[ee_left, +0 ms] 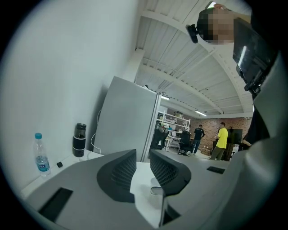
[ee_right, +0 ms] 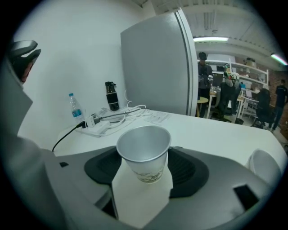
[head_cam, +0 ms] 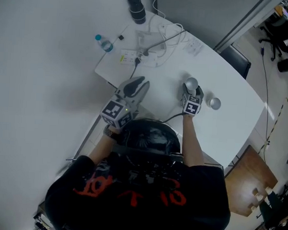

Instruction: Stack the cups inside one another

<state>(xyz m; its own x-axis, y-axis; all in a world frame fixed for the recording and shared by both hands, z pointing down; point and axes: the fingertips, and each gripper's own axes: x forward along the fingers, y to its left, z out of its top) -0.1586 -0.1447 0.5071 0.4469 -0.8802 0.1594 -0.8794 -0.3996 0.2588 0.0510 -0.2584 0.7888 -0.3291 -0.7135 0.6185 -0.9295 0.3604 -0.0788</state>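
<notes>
Left gripper [ee_left: 142, 164]: jaws slightly apart, empty; I keep it clear.
Right gripper [ee_right: 146, 170]: clamped on the cup [ee_right: 144, 146] near its base; I squeeze lightly to avoid crushing it.
Cup axis: upright, mouth up, over the table [head_cam: 223, 136].
Second cup [head_cam: 214, 102]: just right, apparently mouth up; I centre above it before lowering.

No text can be read anywhere: the blue label on the water bottle [ee_left: 41, 158] is too small, the print round the base of the cup [ee_right: 146, 168] is blurred, and the red marks on the person's black shirt [head_cam: 138, 204] form no clear letters
</notes>
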